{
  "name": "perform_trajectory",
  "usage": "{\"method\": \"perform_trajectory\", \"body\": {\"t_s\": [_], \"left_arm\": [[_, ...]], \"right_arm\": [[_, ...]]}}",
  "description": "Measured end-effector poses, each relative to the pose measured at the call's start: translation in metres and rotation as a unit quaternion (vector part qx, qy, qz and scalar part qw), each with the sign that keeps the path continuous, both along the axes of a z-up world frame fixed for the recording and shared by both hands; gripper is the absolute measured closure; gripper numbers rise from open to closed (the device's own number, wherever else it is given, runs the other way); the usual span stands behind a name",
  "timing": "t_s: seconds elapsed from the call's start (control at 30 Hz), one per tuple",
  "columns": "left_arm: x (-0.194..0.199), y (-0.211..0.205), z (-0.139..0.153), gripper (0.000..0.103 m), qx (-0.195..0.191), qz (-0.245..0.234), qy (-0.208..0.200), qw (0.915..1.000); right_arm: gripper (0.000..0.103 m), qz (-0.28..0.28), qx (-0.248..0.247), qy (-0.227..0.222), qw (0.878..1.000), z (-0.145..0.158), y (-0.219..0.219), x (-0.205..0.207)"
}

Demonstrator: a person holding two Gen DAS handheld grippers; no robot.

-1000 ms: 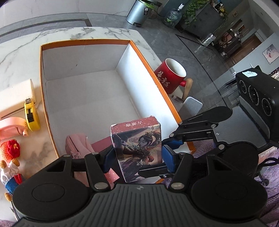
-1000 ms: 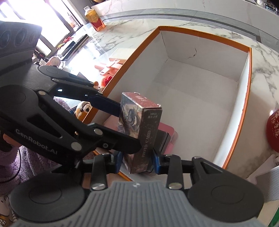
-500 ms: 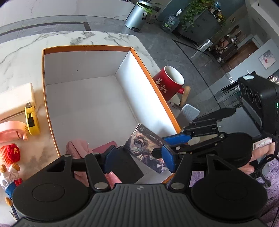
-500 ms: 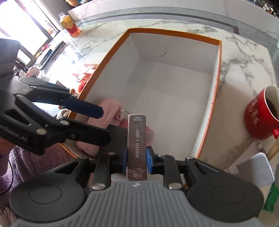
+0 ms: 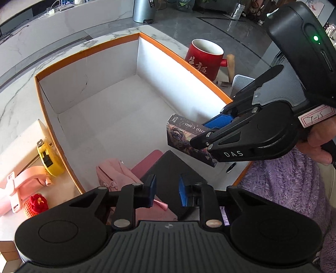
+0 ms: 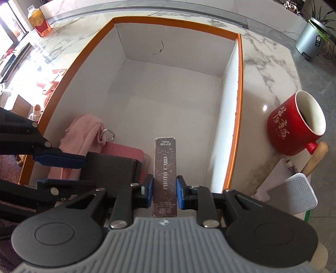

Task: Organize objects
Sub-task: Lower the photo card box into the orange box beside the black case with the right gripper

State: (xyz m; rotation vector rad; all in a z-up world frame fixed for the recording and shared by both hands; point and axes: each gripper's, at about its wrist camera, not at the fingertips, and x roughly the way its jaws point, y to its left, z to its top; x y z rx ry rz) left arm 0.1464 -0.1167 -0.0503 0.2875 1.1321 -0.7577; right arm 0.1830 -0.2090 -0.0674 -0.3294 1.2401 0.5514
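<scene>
A dark photo card box (image 6: 164, 174) is clamped by its narrow sides in my right gripper (image 6: 164, 189), which is shut on it. It hangs over the near right part of the orange-rimmed white carton (image 6: 176, 20). In the left wrist view the same card box (image 5: 182, 136) sits in the right gripper (image 5: 206, 132), held by a hand at the right. My left gripper (image 5: 167, 192) is shut with nothing between its pads, above a black box (image 5: 168, 166) in the carton's near corner. A pink pouch (image 5: 113, 170) and a flat pink case (image 5: 147, 161) lie beside it.
A red mug (image 6: 294, 124) stands right of the carton, with a wooden handle (image 6: 317, 157) and a white pad (image 6: 300, 193) nearby. Left of the carton lie a yellow tape measure (image 5: 49, 159), a pink holder (image 5: 27, 180) and a red knitted toy (image 5: 36, 204).
The left gripper let go of the card box and closed empty. The right gripper kept the box, turned it narrow side up and carried it right, over the carton's near right part.
</scene>
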Motion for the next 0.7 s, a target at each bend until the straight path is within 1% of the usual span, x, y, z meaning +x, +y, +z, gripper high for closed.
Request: {"method": "perform_trajectory", "body": {"t_s": [0.1,0.3,0.37,0.47,0.57,0.63,0.7], "left_arm": [[-0.002,0.002,0.0,0.076,0.011,-0.006,-0.01,0.9999],[-0.004,0.004,-0.001,0.076,0.013,-0.013,-0.019,0.9997],[-0.004,0.007,-0.001,0.076,0.011,-0.014,-0.02,0.9997],[-0.005,0.012,0.0,0.076,0.012,-0.017,-0.024,0.9995],[-0.006,0.017,0.003,0.076,0.009,-0.02,-0.027,0.9994],[-0.007,0.019,0.004,0.076,0.008,-0.02,-0.027,0.9994],[-0.006,0.02,0.002,0.076,0.007,-0.018,-0.024,0.9995]], "right_arm": [[0.079,-0.008,-0.003,-0.004,1.0,-0.001,0.004,-0.003],[0.079,-0.017,-0.02,0.003,1.0,-0.015,0.014,-0.013],[0.079,-0.026,-0.013,0.019,0.999,-0.02,0.013,-0.012],[0.079,-0.051,0.004,0.055,0.997,-0.026,0.008,-0.009],[0.079,-0.077,0.022,0.089,0.993,-0.027,0.001,-0.003],[0.079,-0.08,0.025,0.101,0.991,-0.026,0.0,-0.002],[0.079,-0.074,0.02,0.103,0.992,-0.025,0.004,-0.003]]}}
